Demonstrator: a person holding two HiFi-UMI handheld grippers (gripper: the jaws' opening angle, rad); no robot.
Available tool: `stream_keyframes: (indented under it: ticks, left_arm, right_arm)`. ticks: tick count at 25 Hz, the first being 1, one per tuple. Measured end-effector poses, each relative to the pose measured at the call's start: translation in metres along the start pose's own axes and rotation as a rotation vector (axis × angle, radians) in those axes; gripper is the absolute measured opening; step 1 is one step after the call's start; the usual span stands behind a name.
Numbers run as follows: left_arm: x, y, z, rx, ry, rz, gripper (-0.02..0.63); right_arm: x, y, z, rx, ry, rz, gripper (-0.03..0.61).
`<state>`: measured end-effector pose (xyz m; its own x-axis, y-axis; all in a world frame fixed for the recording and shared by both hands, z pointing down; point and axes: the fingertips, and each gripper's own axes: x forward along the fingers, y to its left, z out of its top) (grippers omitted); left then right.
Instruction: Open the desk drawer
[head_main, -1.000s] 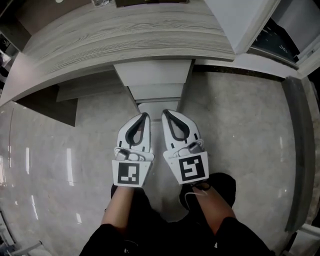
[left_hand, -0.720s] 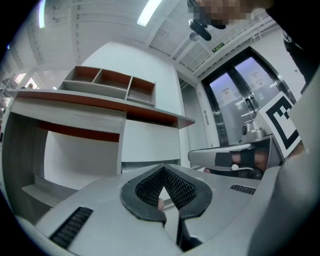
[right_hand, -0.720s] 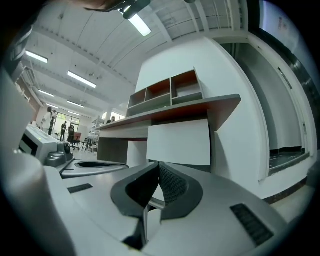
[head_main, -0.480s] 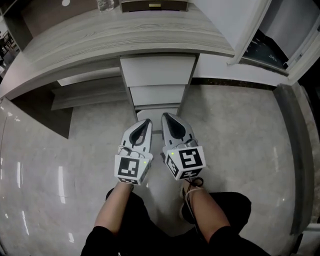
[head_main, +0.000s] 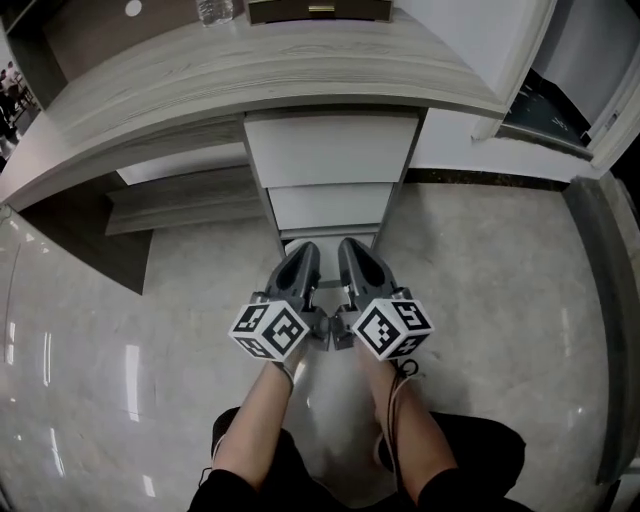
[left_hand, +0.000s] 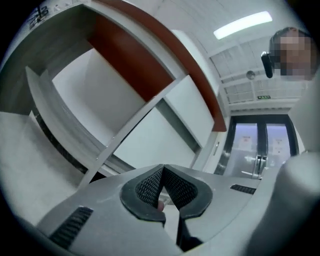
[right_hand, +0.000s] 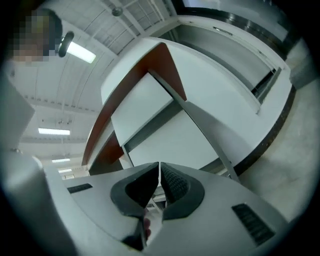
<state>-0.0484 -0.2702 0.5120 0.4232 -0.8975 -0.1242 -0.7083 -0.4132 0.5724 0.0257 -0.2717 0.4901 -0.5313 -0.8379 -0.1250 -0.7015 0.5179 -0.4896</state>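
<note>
Below the bench (head_main: 250, 75), left gripper (head_main: 304, 252) and right gripper (head_main: 352, 248) hang with fingers pressed together, empty, and may skid off the smooth drawer (head_main: 330, 205).

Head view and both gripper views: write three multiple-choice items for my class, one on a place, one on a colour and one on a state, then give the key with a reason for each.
1. Where are the left tongs and the right tongs?
A. Lying on top of the desk
B. Side by side, just in front of the drawer stack
C. Far apart, at opposite edges of the picture

2. What colour are the drawer fronts?
A. White
B. Red
C. Black

3. How do both pairs of tongs stand?
A. Wide open
B. Clamped on a drawer
C. Shut, with nothing between them

Key:
1 B: the head view shows them next to each other, low before the stack.
2 A: every front in view is plain white.
3 C: in each gripper view the tips meet and nothing sits between them.
</note>
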Motion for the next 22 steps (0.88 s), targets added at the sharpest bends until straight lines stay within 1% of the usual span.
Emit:
stream_keyframes:
  ticks: [3,5,7,8,9,10,13,15,18,19,22]
  left_arm:
    - [0.009,0.014,-0.005,-0.089,-0.022,0.014,0.006]
    - [0.014,0.017,-0.006,-0.107,-0.031,-0.006,0.006]
    - [0.017,0.018,-0.007,-0.11,-0.03,-0.035,0.006]
    - [0.019,0.018,-0.008,-0.115,-0.028,-0.049,0.006]
    - [0.02,0.019,-0.009,-0.126,-0.029,-0.06,0.006]
    - [0.021,0.021,-0.009,-0.14,-0.034,-0.068,0.006]
    - [0.025,0.027,-0.007,-0.184,-0.056,-0.07,0.006]
    - [0.028,0.027,-0.008,-0.195,-0.056,-0.074,0.008]
    - [0.033,0.027,-0.011,-0.209,-0.051,-0.084,0.053]
    - [0.034,0.027,-0.012,-0.216,-0.052,-0.087,0.056]
    - [0.037,0.031,-0.015,-0.237,-0.047,-0.096,0.096]
  right_arm:
    - [0.01,-0.012,-0.001,0.146,-0.031,0.038,0.008]
    - [0.015,-0.019,-0.004,0.186,-0.029,0.048,0.008]
    - [0.018,-0.022,-0.008,0.198,-0.019,0.061,0.008]
    - [0.019,-0.023,-0.01,0.2,-0.014,0.07,0.021]
    - [0.021,-0.023,-0.012,0.206,-0.007,0.08,0.065]
    - [0.022,-0.023,-0.013,0.217,-0.002,0.088,0.092]
    - [0.023,-0.03,-0.015,0.236,0.009,0.092,0.097]
    - [0.024,-0.037,-0.016,0.251,0.01,0.092,0.097]
    - [0.027,-0.043,-0.017,0.287,0.012,0.099,0.104]
    - [0.028,-0.045,-0.018,0.294,0.014,0.103,0.112]
    - [0.032,-0.048,-0.02,0.315,0.023,0.115,0.132]
